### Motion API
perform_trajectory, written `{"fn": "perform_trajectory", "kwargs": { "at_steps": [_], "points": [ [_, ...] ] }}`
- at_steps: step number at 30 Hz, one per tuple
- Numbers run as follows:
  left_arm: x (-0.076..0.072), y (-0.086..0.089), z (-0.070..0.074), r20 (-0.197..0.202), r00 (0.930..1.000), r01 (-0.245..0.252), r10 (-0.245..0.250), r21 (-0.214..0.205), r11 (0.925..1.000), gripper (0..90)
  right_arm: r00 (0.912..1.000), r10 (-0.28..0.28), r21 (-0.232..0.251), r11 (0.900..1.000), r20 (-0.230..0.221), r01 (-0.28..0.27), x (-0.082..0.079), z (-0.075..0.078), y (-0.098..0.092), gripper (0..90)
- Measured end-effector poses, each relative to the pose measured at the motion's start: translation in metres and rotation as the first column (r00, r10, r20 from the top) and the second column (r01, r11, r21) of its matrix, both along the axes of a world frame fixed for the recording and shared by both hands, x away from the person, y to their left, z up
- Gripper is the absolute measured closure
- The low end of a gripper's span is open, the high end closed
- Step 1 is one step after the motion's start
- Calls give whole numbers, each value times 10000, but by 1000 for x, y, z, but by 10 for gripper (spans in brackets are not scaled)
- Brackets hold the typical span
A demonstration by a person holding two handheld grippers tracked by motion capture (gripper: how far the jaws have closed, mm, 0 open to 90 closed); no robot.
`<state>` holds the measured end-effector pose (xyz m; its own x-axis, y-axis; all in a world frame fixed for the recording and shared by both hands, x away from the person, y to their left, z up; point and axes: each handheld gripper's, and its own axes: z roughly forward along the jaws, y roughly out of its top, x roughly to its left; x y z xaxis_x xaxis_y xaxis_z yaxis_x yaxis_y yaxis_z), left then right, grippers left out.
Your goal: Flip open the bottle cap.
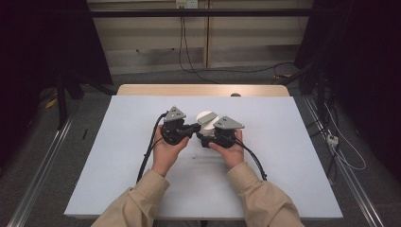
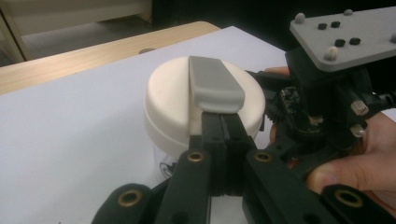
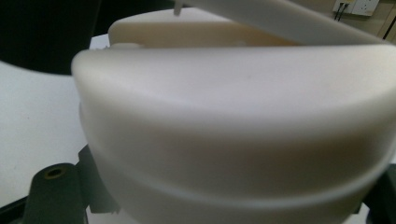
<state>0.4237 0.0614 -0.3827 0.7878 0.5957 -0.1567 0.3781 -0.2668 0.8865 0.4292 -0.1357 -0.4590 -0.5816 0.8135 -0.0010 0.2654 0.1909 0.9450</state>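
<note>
So: jar [image 1: 206, 118] mid-surface, edges well clear | left gripper [image 2: 223, 133] pinching lid's grey bar [image 2: 216, 84] | right gripper [image 1: 208, 136] clamping jar | white surface [image 1: 283, 156], dark room.

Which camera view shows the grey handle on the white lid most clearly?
The left gripper view: the grey handle crosses the white lid fully, sharp. The high view shows it small; the right gripper view shows a blurred strip.

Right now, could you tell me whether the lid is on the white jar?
On: the cream lid sits flush atop the jar, its grey handle facing up.
</note>
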Motion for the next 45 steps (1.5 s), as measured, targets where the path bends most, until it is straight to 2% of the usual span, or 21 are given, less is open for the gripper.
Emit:
{"fn": "perform_trajectory", "kwargs": {
  "at_steps": [19,45],
  "points": [
    [8,-9,17,163,9999,1,-1,-5,10000,900,10000,15,9,10000,1,-15,0,0,0,185],
    [19,-23,26,348,9994,27,-35,230,9997,900,10000,47,19,10000,-26,-47,1,0,0,184]
  ]
}}
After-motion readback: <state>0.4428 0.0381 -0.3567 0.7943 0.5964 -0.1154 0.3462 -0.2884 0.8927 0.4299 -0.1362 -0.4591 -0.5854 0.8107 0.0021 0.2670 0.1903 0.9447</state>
